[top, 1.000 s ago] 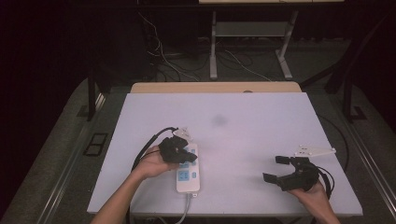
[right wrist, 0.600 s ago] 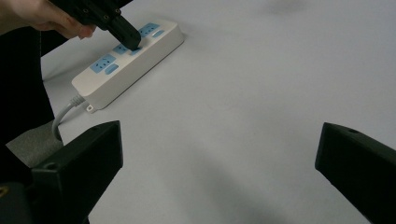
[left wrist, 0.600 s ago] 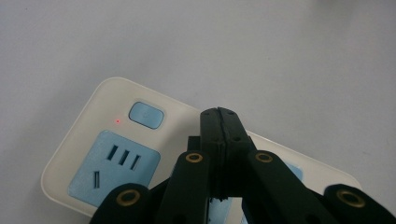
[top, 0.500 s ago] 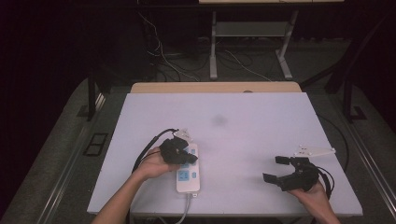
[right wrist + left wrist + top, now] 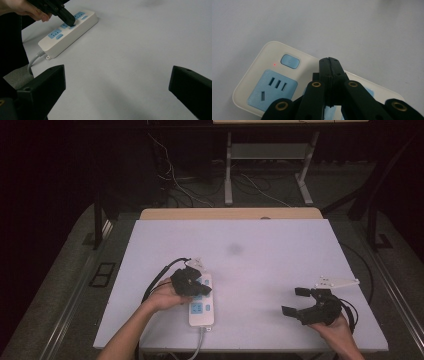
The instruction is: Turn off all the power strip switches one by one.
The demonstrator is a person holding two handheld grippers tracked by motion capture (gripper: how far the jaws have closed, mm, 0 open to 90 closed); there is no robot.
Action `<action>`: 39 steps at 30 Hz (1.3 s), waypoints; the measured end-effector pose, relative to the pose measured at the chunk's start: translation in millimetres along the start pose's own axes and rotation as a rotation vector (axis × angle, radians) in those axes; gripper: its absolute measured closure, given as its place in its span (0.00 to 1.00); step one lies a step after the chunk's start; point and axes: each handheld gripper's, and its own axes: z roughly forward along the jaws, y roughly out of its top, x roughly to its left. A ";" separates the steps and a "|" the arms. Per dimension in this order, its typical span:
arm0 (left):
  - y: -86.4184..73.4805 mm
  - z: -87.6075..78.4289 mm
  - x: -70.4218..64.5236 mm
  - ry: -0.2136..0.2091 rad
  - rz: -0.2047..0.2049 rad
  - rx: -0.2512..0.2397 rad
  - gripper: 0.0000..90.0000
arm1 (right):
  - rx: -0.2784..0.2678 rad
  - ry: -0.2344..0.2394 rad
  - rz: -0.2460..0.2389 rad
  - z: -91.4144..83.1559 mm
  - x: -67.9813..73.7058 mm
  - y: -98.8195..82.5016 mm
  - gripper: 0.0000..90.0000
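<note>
Left hand-held gripper (image 5: 329, 61) pressed closed on power strip (image 5: 262, 82); right hand-held gripper (image 5: 299, 302) gapes wide, empty.

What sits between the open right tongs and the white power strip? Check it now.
Nothing visible. Bare white table lies between the right tongs and the white plastic power strip with blue sockets. The shut left tongs rest on the strip's top, on a blue socket.

Nothing readable here tbh. The power strip (image 5: 262, 82) has no brand, label or number that can be made out on it, just a tiny red light lit next to its blue button (image 5: 290, 61). If the button carries a symbol, it's too faint to tell.
</note>
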 end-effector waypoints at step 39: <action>2.5 0.7 -5.2 0.040 -0.020 0.023 1.00 | -0.004 -0.005 0.002 -1.0 -0.4 0.0 0.01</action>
